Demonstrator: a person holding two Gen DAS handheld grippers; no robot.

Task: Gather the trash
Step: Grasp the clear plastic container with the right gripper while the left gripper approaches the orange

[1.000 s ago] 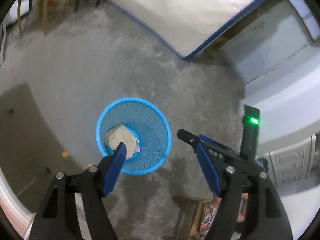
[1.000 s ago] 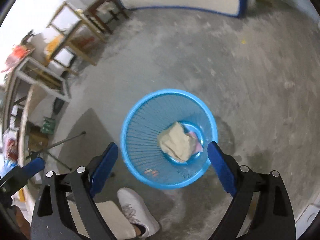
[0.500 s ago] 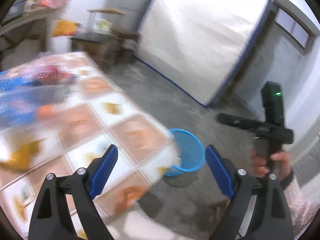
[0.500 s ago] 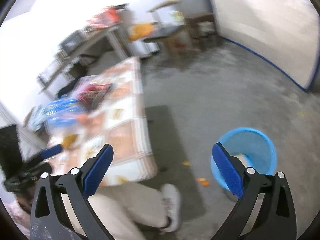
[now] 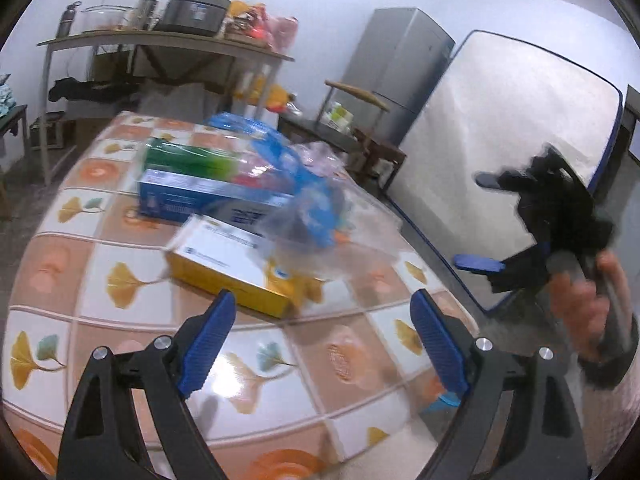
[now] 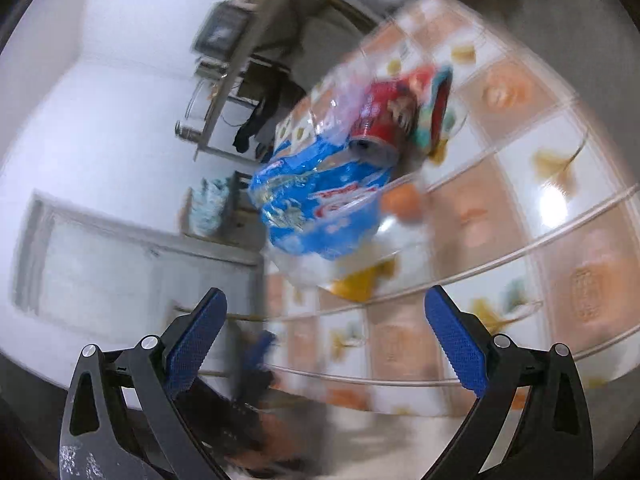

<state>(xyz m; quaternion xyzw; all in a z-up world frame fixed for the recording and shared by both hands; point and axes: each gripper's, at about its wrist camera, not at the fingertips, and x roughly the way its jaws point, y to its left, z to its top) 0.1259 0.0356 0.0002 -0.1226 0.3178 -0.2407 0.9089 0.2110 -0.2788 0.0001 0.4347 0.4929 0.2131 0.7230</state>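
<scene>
While both jaws stand released and empty, the entries run:
Left gripper (image 5: 322, 322): jaws wide apart, nothing between them, above the near part of the tiled surface (image 5: 120, 280).
Right gripper (image 6: 326, 322): jaws wide apart, empty.
Yellow box (image 5: 236, 276): on the surface just beyond the left jaws, long axis running near-right to far-left.
Blue wrapper (image 6: 320, 208): ahead of the right jaws, on the surface, red can (image 6: 384, 124) farther behind it.
Nearer hand, judged: left for the box, right for the wrapper.

A blue wrapper (image 6: 320, 208) and red can (image 6: 384, 124) lie on the tiled table (image 6: 520, 208), blurred.
</scene>
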